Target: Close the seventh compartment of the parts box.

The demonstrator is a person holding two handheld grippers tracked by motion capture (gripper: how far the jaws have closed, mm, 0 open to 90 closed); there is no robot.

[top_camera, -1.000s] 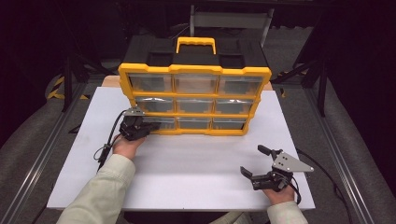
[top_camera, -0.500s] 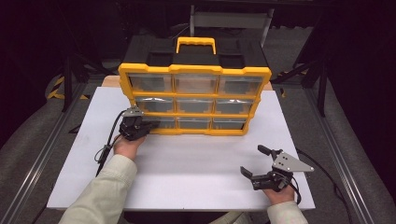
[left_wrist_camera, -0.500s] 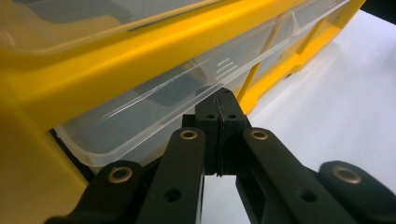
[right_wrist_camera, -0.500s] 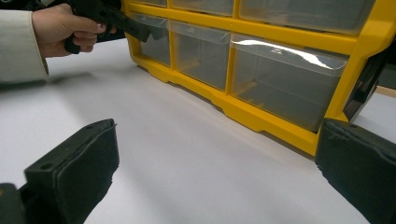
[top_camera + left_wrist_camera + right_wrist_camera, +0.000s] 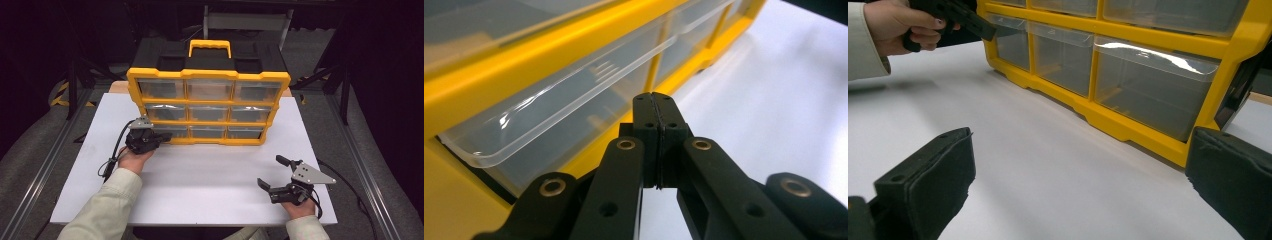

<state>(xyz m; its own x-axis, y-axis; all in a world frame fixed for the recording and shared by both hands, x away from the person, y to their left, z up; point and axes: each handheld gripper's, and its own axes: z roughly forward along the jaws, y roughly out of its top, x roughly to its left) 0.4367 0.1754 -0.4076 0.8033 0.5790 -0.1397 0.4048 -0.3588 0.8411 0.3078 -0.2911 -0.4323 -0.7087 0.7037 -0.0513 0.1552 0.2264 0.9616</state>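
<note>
You are holding the right gripper [image 5: 276, 172] over the white surface [image 5: 200, 180] nearest you, jaws spread wide. Farther off, your left gripper [image 5: 165, 136], jaws pressed together, is reaching the bottom-left clear drawer [image 5: 574, 110] of the yellow organizer [image 5: 207, 75].

the drawer cabinet [image 5: 209, 107] stood on the far middle of the tabletop [image 5: 200, 180]. the left tool [image 5: 162, 136] lay at its near-left bottom drawer [image 5: 165, 131]; the right tool [image 5: 270, 172] sat near right, well apart.
</note>
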